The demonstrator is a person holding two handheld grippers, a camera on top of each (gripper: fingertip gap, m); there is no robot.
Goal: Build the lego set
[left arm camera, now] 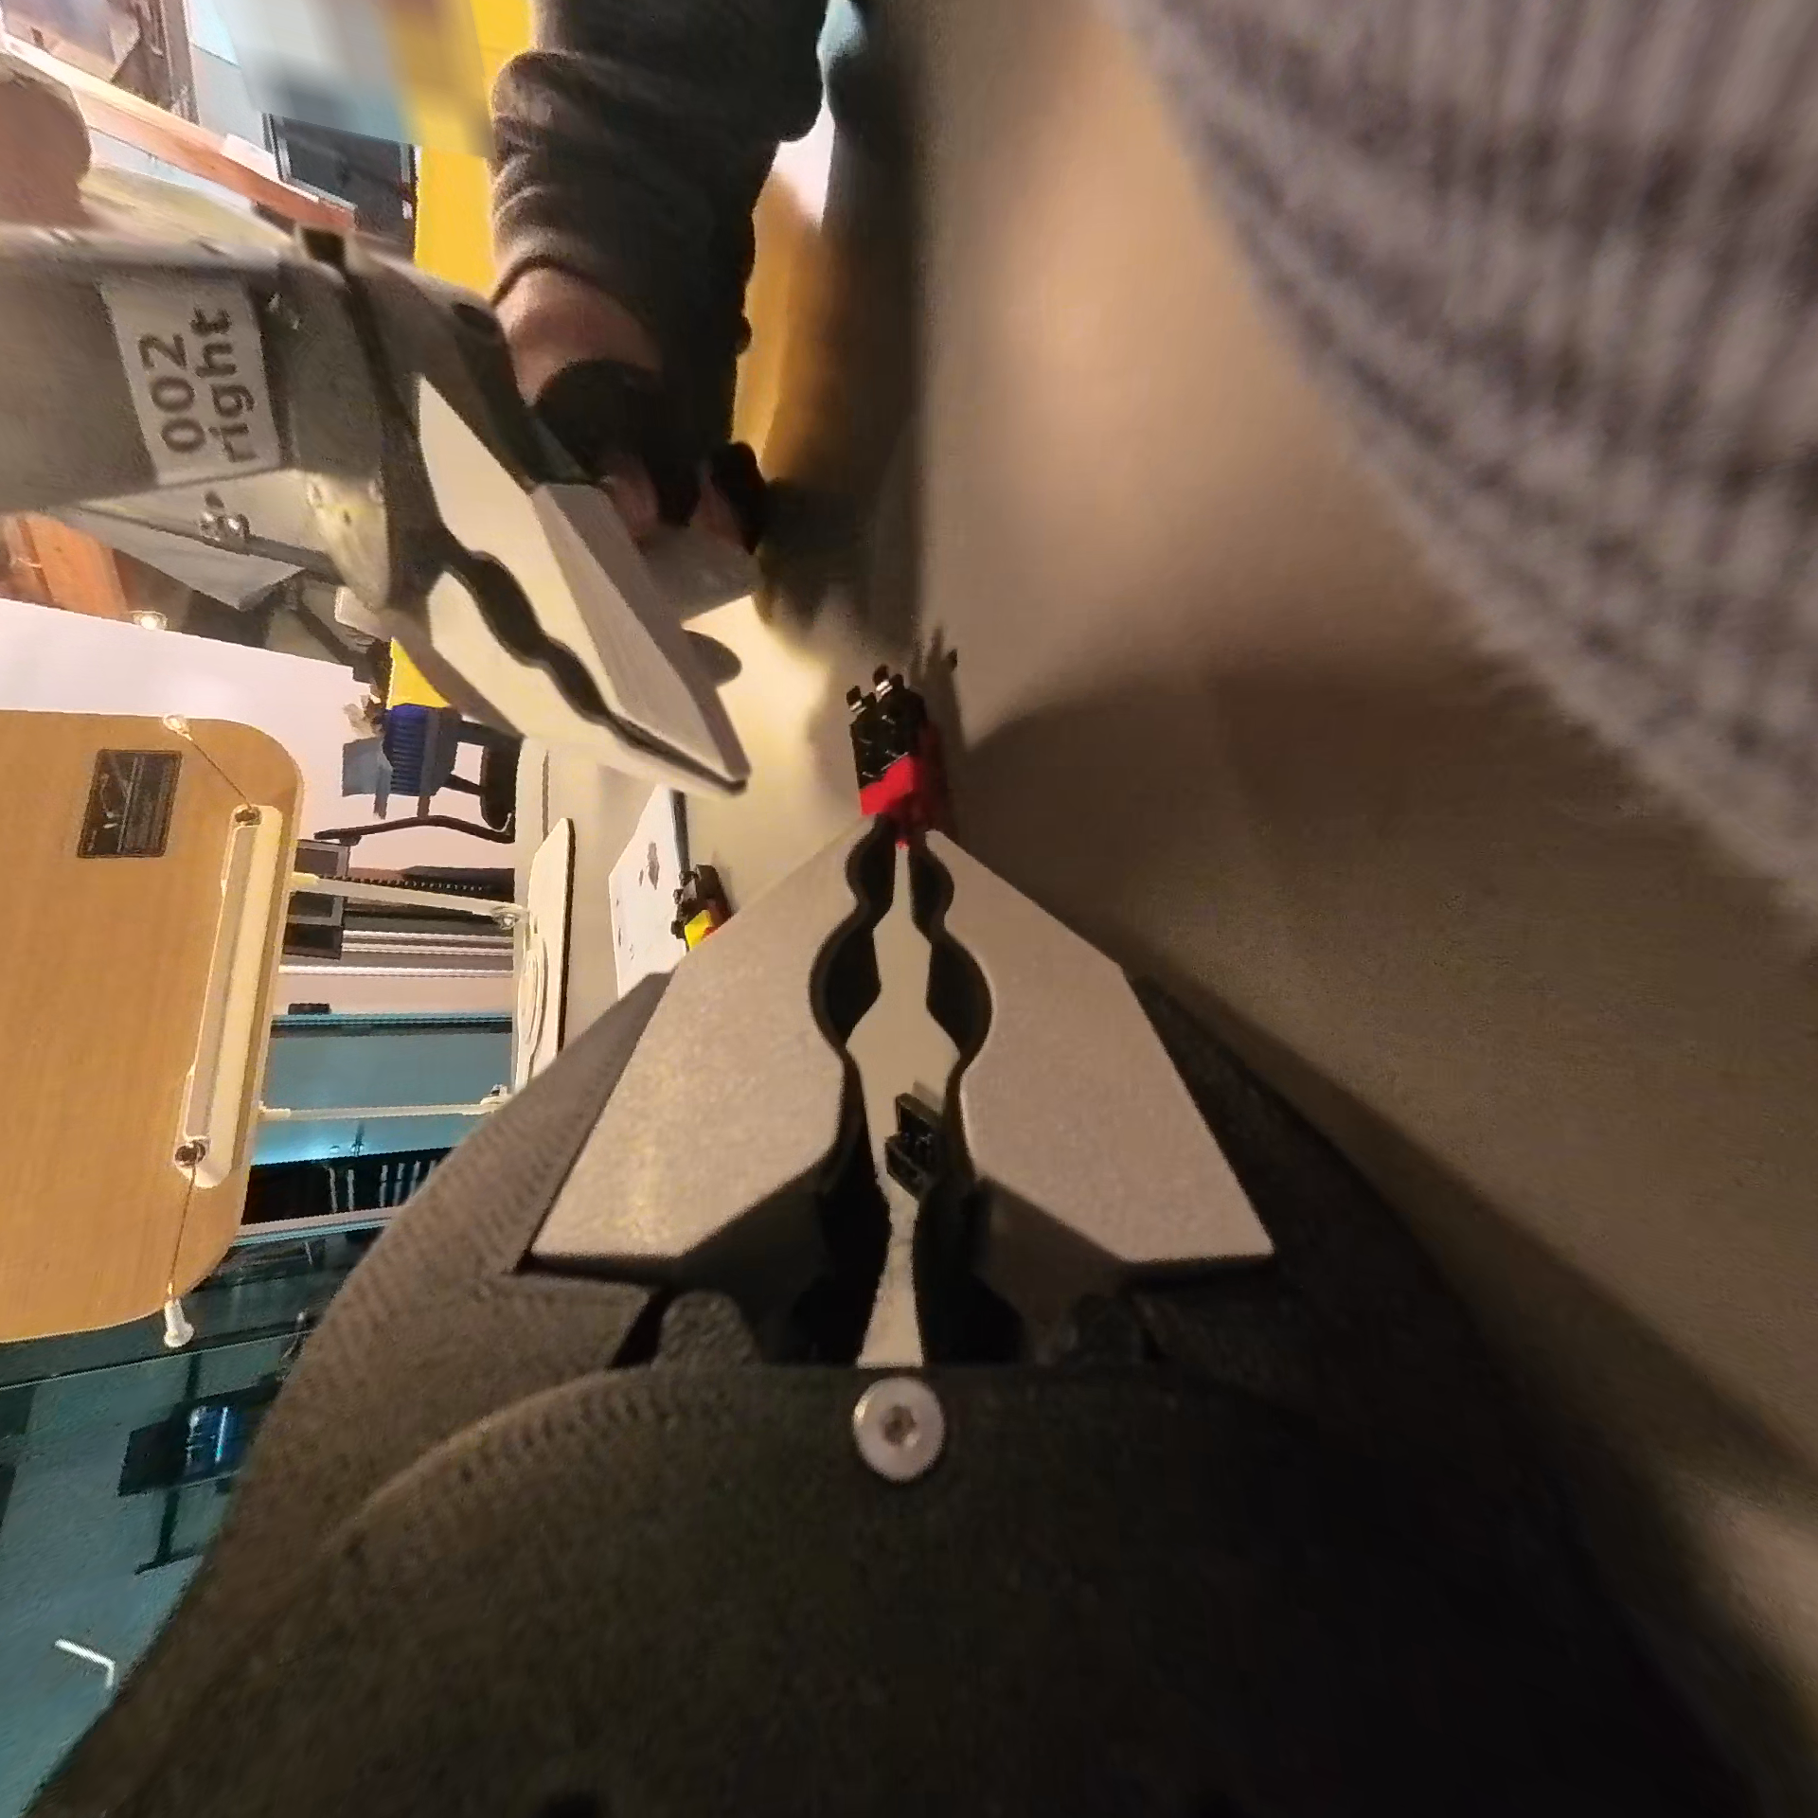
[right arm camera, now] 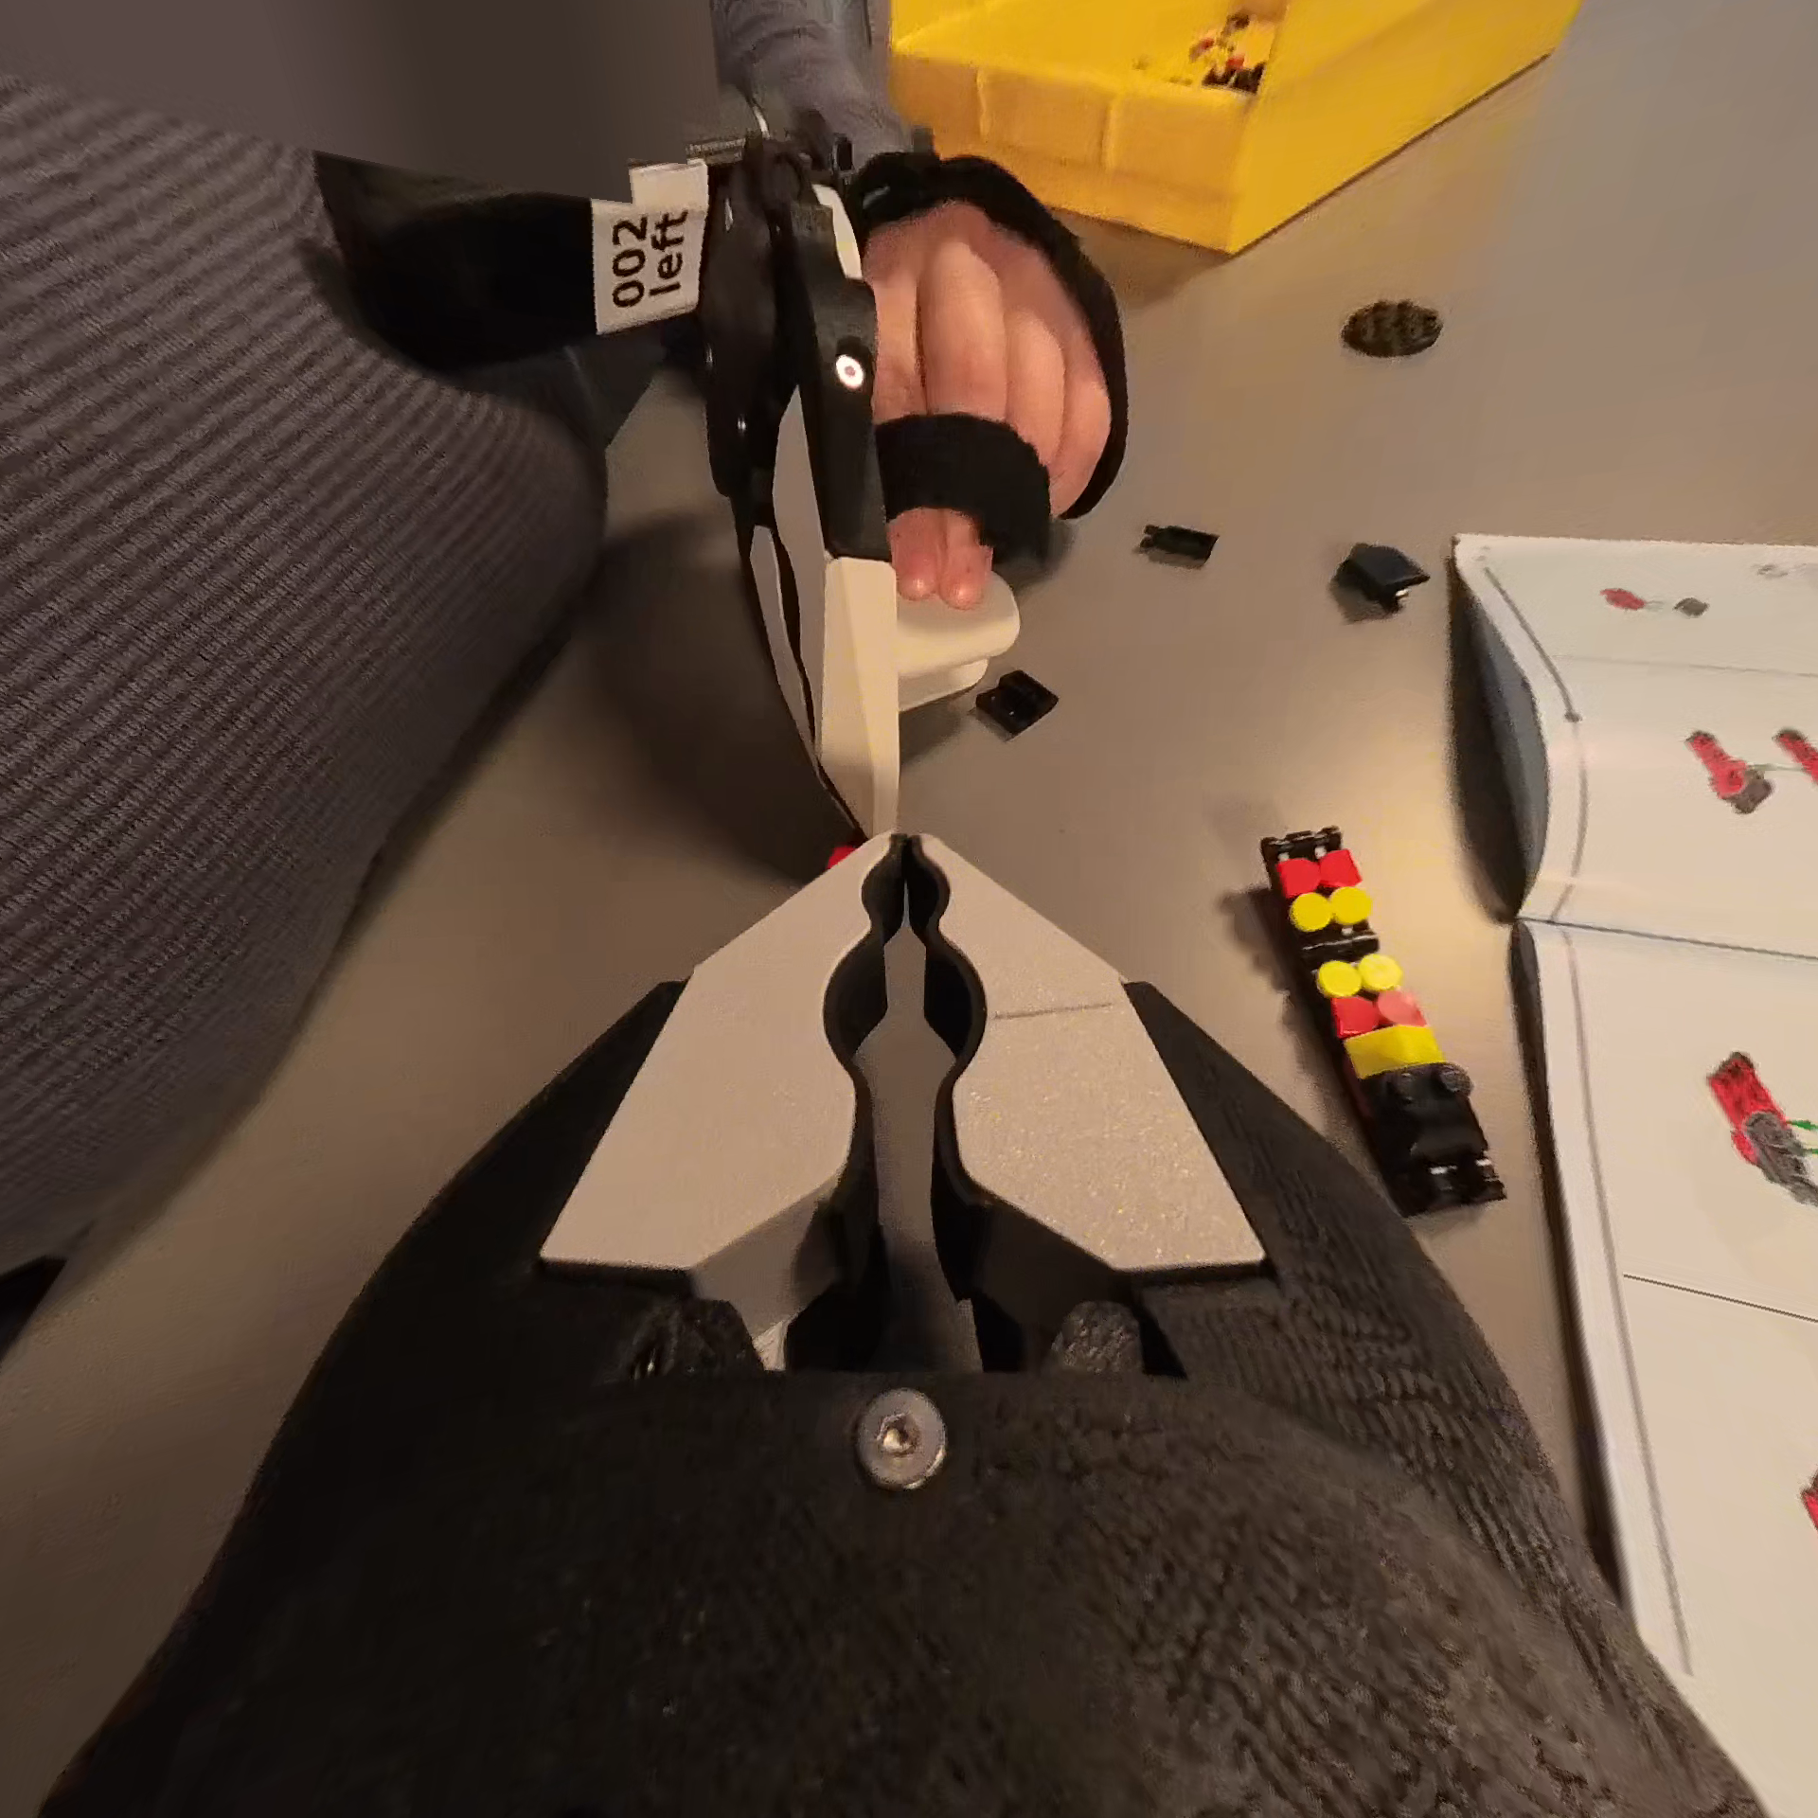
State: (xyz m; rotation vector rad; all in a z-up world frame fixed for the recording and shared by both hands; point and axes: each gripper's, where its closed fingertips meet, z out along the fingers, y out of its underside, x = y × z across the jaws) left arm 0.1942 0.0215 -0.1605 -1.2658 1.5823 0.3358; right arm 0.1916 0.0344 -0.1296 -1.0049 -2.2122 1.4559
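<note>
My left gripper (left arm camera: 900, 836) is shut on a small red-and-black lego piece (left arm camera: 893, 777) and holds it at the grey table top. In the right wrist view the left gripper (right arm camera: 871, 821) points down from above, and only a bit of the red piece (right arm camera: 841, 854) shows under it. My right gripper (right arm camera: 903, 848) is shut, with its tips right next to the left gripper's tips and the red piece. Nothing shows between its fingers. It also shows in the left wrist view (left arm camera: 728, 772). A long black assembly (right arm camera: 1377, 1023) with red and yellow pieces lies on the table to the right.
An open instruction booklet (right arm camera: 1672, 885) lies at the right. A yellow bin (right arm camera: 1181, 128) with loose pieces stands at the back. Small black pieces (right arm camera: 1016, 701) (right arm camera: 1179, 541) (right arm camera: 1377, 575) and a round black one (right arm camera: 1390, 328) lie scattered. A grey striped sleeve (right arm camera: 246, 590) fills the left.
</note>
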